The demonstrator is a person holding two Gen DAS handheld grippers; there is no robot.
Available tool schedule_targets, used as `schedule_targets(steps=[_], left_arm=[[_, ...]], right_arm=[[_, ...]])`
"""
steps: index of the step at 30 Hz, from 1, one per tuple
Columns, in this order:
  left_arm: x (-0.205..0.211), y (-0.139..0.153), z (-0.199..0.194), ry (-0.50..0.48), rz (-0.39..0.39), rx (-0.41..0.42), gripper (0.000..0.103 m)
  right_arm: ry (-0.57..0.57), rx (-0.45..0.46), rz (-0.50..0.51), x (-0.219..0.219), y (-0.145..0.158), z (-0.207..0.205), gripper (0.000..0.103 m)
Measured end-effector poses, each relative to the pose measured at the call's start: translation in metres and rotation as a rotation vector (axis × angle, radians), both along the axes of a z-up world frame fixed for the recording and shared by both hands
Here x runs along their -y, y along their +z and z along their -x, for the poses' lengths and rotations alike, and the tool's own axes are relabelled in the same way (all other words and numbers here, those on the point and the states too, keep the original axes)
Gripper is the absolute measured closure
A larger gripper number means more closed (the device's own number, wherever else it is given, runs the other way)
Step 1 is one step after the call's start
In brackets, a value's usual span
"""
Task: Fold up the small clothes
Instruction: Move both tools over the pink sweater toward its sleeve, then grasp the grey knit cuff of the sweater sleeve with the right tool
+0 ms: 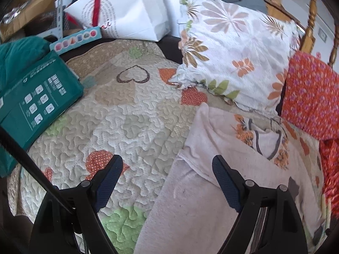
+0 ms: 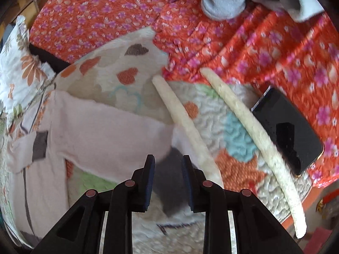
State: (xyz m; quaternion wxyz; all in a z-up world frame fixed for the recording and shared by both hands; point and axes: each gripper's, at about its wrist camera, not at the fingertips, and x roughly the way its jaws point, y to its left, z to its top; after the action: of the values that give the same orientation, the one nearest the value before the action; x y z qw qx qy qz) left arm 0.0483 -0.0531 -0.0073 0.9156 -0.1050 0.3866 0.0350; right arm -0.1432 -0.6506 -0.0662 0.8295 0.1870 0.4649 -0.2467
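quilt [image 1: 135, 114]: cream, stitched hearts in orange and green, covers the bed
pillow [image 1: 233, 48]: white, leaf and flower print, propped at the quilt's far edge
green box [image 1: 40, 99]: lies flat on the quilt's left side
paper bag [image 1: 131, 10]: white, red print, behind the quilt
red floral fabric [image 2: 110, 14]: orange-red, pink flowers, overlaps the quilt
phone [image 2: 288, 131]: black, screen up, partly on the red fabric

A quilted heart-patterned bed cover [image 1: 131, 114] carries a pale pink garment [image 1: 203, 190] under the right-hand fingers, a green box [image 1: 40, 99] far left, a floral pillow [image 1: 233, 53] beyond.
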Motion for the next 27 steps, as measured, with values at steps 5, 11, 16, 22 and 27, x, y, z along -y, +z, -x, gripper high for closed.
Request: schedule_targets(steps=[5, 11, 16, 22, 27], left_arm=[[0.005, -0.004, 0.0, -0.021, -0.018, -0.012, 0.018], [-0.001, -0.007, 0.001, -0.007, -0.021, -0.021, 0.018], [-0.014, -0.007, 0.003, 0.016, -0.004, -0.023, 0.018], [-0.027, -0.005, 0.005, 0.036, 0.017, -0.021, 0.018], [-0.047, -0.002, 0.01, 0.076, 0.052, -0.015, 0.018]], right_arm=[[0.169, -0.068, 0.102, -0.041, -0.022, -0.005, 0.057], [0.132, -0.098, 0.146, -0.039, -0.053, -0.027, 0.057], [0.074, -0.111, 0.143, -0.027, -0.055, -0.021, 0.097], [0.009, 0.113, -0.003, -0.023, 0.014, 0.001, 0.098], [0.113, 0.278, -0.17, -0.061, 0.063, -0.038, 0.097]])
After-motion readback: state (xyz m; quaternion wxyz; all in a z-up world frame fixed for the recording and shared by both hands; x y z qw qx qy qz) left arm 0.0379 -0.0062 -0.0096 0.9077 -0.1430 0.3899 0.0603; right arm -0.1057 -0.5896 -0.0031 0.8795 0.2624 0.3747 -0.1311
